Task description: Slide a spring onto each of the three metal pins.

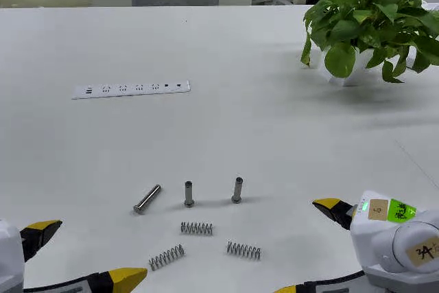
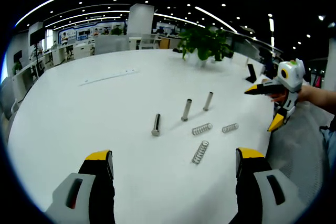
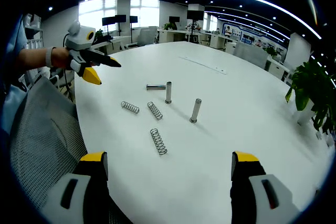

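Head view: on the white tabletop (image 1: 274, 135) stand the flat-lying grey metal pin (image 1: 147, 199), the middle upright pin (image 1: 188, 193) and the right upright pin (image 1: 237, 189), all in a row. Just nearer, three thin coiled steel springs lie loose: the left spring (image 1: 167, 256), the centre spring (image 1: 197, 228) and the right spring (image 1: 243, 250). The yellow-tipped left gripper (image 1: 86, 255) hangs low, jaws spread wide, gripping nothing. The right gripper (image 1: 309, 246) does likewise, off to the side.

Left gripper view: jaws wide apart over bare table, springs ahead, untouched.

Right gripper view: same story, jaws gaping and empty, pins and springs beyond.
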